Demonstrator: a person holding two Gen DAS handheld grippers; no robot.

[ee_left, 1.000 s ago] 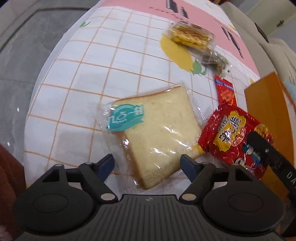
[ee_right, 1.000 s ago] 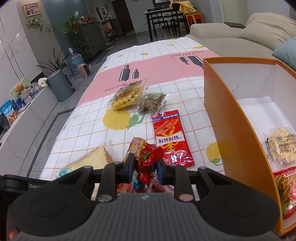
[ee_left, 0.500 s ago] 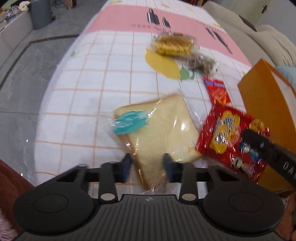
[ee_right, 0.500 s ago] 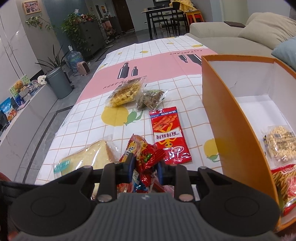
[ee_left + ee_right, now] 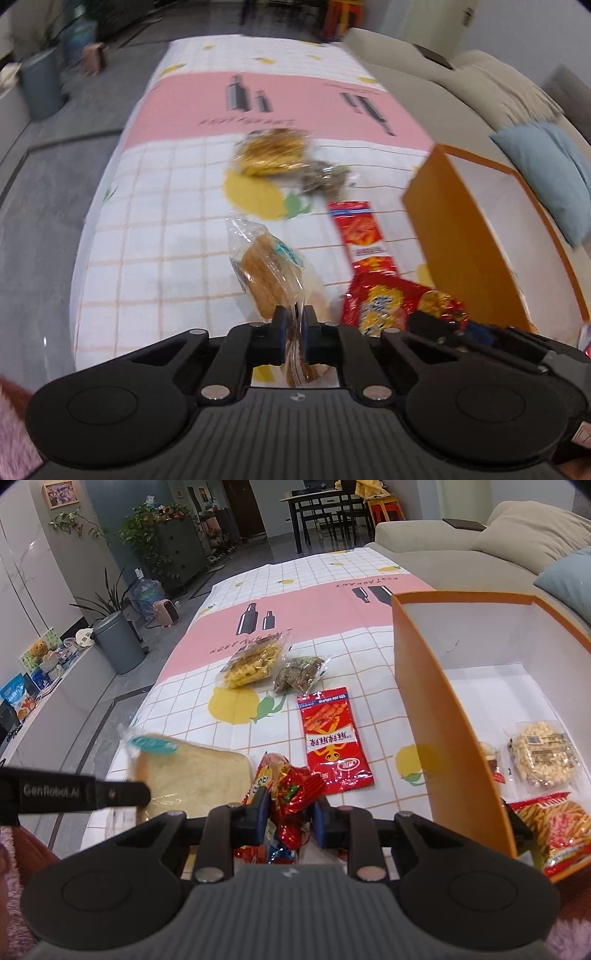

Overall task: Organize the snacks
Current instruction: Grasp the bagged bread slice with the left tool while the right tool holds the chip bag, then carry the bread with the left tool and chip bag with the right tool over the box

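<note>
A living room, with a sofa beside a bench (image 5: pixel 332 602) under a checked and pink cloth. The left gripper (image 5: pixel 294 323) has its fingers pinched on the wrapped bread slice (image 5: pixel 271 275), which dangles off the cloth. The right gripper (image 5: pixel 290 812) squeezes a red snack bag (image 5: pixel 291 794) beside the orange box (image 5: pixel 436 709). The slick wrapper could slip, since only its edge is caught.

Clear glossy plastic wrap on bread slice (image 5: pixel 271 273); shiny crinkled red foil packet (image 5: pixel 295 794); matt orange card box (image 5: pixel 443 716), white inside; smooth printed tablecloth (image 5: pixel 332 602); matt black plastic gripper bodies.
</note>
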